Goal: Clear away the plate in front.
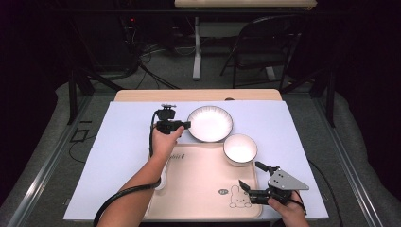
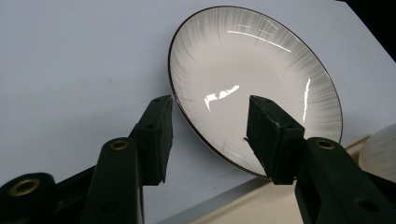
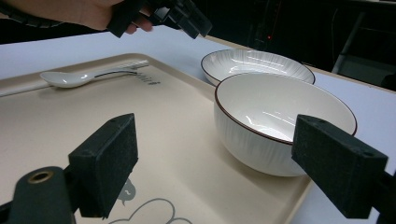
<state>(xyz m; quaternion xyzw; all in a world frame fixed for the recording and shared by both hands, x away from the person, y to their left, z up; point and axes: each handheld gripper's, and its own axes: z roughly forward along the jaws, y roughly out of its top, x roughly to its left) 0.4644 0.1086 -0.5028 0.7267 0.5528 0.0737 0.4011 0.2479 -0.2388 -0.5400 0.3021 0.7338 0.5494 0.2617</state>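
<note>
On the table: a white sheet (image 1: 118, 161) covered the top; a beige tray (image 1: 198, 189) lay at its near middle.
Plate position: the plate (image 1: 210, 123) sat on the sheet just beyond the tray's far edge, right way up, empty.
Bowl position: the bowl (image 1: 240, 149) stood upright at the tray's far right corner, just near-right of the plate; whether the two touched could not be told.
Spoon position: the spoon (image 3: 70, 78) lay along the tray's left edge.
Left gripper: the left gripper (image 2: 208, 135) was at the plate's left rim, jaws spread and holding nothing. One jaw hung over the sheet outside the rim, the other over the plate's inside, so the rim ran between them. Contact could not be confirmed.
Right gripper: the right gripper (image 1: 250, 177) hovered over the tray's near right part, jaws wide apart and empty, pointed toward the bowl, clear of it.
Handling, plate (judgement): glazed ceramic; stiff, fairly heavy, slippery, breakable. The thin rim is the only hold; a one-sided pinch would let it tip or slide, so grip firmly and lift low.
Handling, bowl (judgement): same material; take it by the wall, one jaw inside and one outside.
</note>
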